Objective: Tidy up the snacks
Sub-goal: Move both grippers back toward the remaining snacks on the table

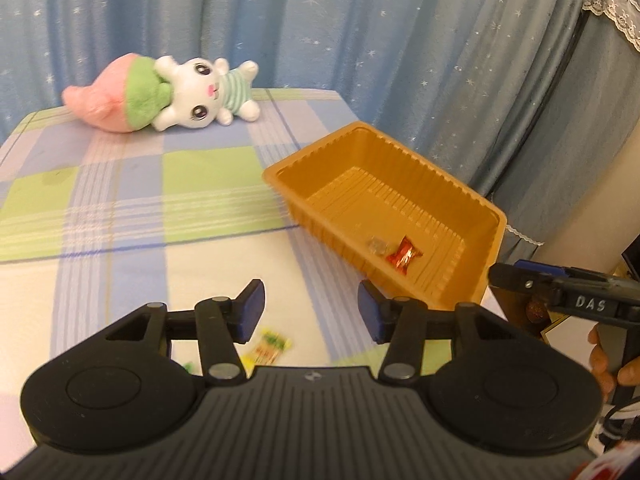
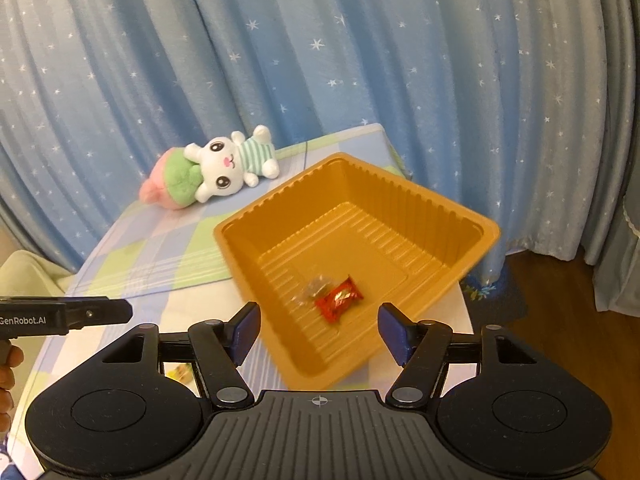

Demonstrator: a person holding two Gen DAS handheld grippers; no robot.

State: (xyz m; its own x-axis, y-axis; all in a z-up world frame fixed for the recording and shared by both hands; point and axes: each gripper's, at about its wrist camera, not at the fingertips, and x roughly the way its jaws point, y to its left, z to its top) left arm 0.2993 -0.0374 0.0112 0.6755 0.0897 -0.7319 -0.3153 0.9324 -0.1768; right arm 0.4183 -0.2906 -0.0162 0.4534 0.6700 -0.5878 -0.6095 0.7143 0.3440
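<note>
- My left gripper (image 1: 311, 310) parted, empty; yellow-green packet (image 1: 269, 346) lies on table under it.
- My right gripper (image 2: 318, 330) parted, empty, above ribbed orange plastic tray (image 2: 416, 204); crinkly red candy (image 2: 338, 298) inside.

Beside the orange tray (image 2: 416, 208), the left gripper's (image 1: 311, 314) own body hides part of a yellow-green packet (image 1: 272, 346) — its print is too blurred to read. Inside the tray, a clear-wrapped sweet (image 2: 316, 286) next to the red candy (image 2: 339, 298) is too small to identify. Right of the tray in the left wrist view, the hand (image 1: 612, 364) on the right gripper (image 1: 496, 276) is cut off by the picture's edge.
</note>
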